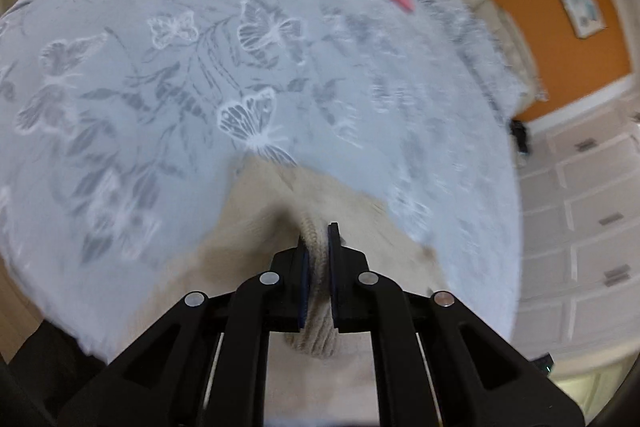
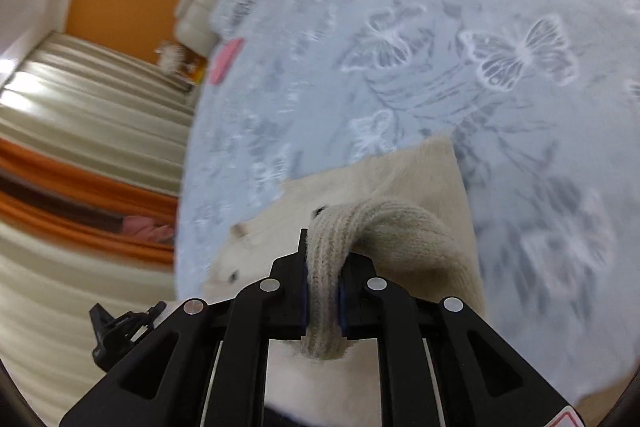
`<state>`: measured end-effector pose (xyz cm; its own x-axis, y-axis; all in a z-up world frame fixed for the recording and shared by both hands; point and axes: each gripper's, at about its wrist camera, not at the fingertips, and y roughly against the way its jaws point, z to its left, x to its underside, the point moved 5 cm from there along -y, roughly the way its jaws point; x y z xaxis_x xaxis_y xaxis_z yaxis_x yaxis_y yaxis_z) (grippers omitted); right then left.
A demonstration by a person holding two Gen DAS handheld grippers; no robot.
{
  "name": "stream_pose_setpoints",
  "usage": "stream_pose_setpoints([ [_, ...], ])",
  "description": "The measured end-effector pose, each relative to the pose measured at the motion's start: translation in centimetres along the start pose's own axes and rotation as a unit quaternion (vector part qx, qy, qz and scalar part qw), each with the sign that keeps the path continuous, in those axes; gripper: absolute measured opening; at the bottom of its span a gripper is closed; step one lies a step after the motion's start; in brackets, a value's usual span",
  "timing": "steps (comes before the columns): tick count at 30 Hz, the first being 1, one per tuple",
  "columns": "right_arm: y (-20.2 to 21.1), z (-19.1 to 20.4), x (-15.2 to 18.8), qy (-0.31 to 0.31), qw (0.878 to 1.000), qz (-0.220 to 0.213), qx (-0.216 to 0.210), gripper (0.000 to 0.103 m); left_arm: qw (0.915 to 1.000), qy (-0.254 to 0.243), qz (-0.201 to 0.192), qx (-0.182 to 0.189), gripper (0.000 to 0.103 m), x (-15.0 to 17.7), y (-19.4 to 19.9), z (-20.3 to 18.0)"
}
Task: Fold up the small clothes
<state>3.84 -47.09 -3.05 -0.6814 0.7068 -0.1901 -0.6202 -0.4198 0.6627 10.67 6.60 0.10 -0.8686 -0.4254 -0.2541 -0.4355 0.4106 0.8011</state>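
A: Why do both grippers pinch the cream sweater (image 1: pixel 264 195)?

B: The left gripper (image 1: pixel 317 247) and right gripper (image 2: pixel 323 255) are closed on its ribbed edge, probably to carry it over the near bedspread (image 1: pixel 200 67).

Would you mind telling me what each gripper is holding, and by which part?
Both the left gripper and the right gripper are shut on the cream knitted garment, each pinching a bunched ribbed edge.

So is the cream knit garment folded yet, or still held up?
Still held: the cream knit garment is bunched in both grippers' jaws, partly draped on the bedspread.
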Motion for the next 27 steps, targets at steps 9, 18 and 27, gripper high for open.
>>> stream_pose_setpoints([
  [9,-2.6,-3.2,-2.0,-0.078,0.996,-0.014,-0.046,0.029,0.9979,0.056,0.027,-0.013,0.015,-1.9,-7.4,4.0],
  [18,3.0,-3.8,-0.1,-0.034,0.996,-0.079,0.007,0.071,0.9944,-0.059,-0.068,-0.057,0.083,-1.9,-1.8,2.3],
  [27,1.2,-3.1,6.9,0.124,0.979,0.002,0.159,0.028,0.9766,-0.161,0.011,-0.143,0.079,6.0,-4.5,3.0],
])
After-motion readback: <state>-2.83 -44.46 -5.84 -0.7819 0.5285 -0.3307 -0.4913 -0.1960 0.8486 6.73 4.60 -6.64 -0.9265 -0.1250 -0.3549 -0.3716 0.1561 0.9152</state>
